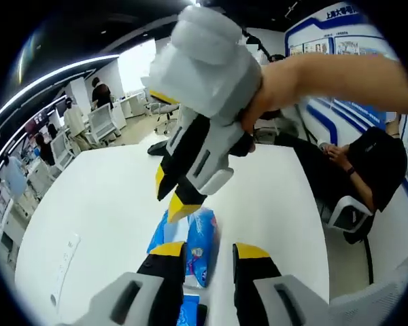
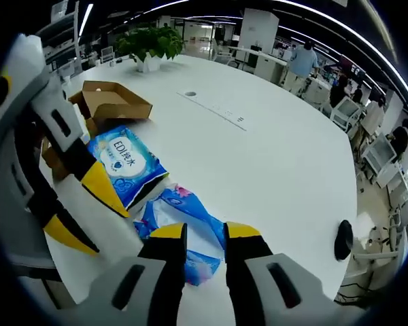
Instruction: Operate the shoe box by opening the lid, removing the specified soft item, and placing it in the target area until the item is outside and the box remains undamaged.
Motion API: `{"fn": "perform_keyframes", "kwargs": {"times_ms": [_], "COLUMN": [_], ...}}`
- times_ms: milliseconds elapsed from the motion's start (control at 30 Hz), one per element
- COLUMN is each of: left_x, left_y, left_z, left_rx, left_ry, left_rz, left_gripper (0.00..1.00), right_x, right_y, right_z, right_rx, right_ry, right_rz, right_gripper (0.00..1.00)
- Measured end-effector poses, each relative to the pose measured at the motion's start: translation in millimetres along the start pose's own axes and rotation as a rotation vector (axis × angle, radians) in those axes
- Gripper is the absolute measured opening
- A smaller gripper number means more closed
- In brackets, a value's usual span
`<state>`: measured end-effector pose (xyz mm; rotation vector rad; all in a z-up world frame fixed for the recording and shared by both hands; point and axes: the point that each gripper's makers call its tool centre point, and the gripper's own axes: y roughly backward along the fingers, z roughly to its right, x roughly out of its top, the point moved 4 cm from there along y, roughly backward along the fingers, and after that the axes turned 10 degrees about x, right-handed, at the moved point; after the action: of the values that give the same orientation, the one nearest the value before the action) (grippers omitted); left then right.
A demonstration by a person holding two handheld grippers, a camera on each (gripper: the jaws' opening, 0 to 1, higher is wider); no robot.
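A crumpled blue and white soft packet [image 2: 190, 221] lies on the white table [image 2: 272, 156], just beyond my right gripper [image 2: 198, 232], whose jaws stand slightly apart over it. In the left gripper view the same packet [image 1: 200, 248] lies ahead of my left gripper [image 1: 209, 250], which is open. The right gripper [image 1: 174, 197], held by a hand, reaches down from above with its lower tip touching the packet's top. A second blue packet [image 2: 126, 163] lies flat beside the open brown shoe box [image 2: 112, 102]. The left gripper [image 2: 81, 210] comes in from the left.
A potted plant [image 2: 149, 44] stands at the table's far end. A power strip [image 2: 217, 109] is set in the tabletop. A dark object [image 2: 343, 239] lies near the right edge. Office chairs, desks and people are around the table, one person seated [image 1: 367, 163].
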<state>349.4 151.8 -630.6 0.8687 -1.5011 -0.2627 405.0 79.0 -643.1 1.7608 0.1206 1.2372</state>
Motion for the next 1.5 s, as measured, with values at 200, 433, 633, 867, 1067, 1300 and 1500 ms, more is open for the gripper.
{"fn": "perform_keyframes", "kwargs": {"times_ms": [200, 433, 633, 867, 1067, 1300, 1500], "left_x": [-4.0, -16.7, -29.0, -40.2, -56.5, -71.8, -80.8], "left_y": [35, 70, 92, 117, 139, 157, 175], "left_z": [-6.4, -15.5, -20.2, -26.7, -29.6, -34.2, -38.1], "left_rx": [0.006, 0.027, 0.045, 0.072, 0.090, 0.103, 0.125], "left_ry": [0.048, 0.097, 0.123, 0.150, 0.157, 0.162, 0.186], "left_rz": [0.014, 0.023, 0.033, 0.053, 0.052, 0.058, 0.076], "left_gripper": [0.31, 0.36, 0.41, 0.46, 0.51, 0.57, 0.62], "right_x": [18.9, 34.7, 46.6, 59.0, 66.6, 75.2, 84.5], "right_y": [15, 26, 31, 31, 26, 14, 5], "right_z": [-20, -45, -68, -93, -113, -138, -158], "right_rx": [-0.008, -0.002, 0.014, 0.045, 0.079, 0.132, 0.179], "right_ry": [-0.002, 0.025, 0.055, 0.088, 0.114, 0.143, 0.165], "right_rz": [0.047, 0.061, 0.065, 0.067, 0.060, 0.051, 0.055], "right_gripper": [0.27, 0.32, 0.38, 0.41, 0.45, 0.47, 0.49]}}
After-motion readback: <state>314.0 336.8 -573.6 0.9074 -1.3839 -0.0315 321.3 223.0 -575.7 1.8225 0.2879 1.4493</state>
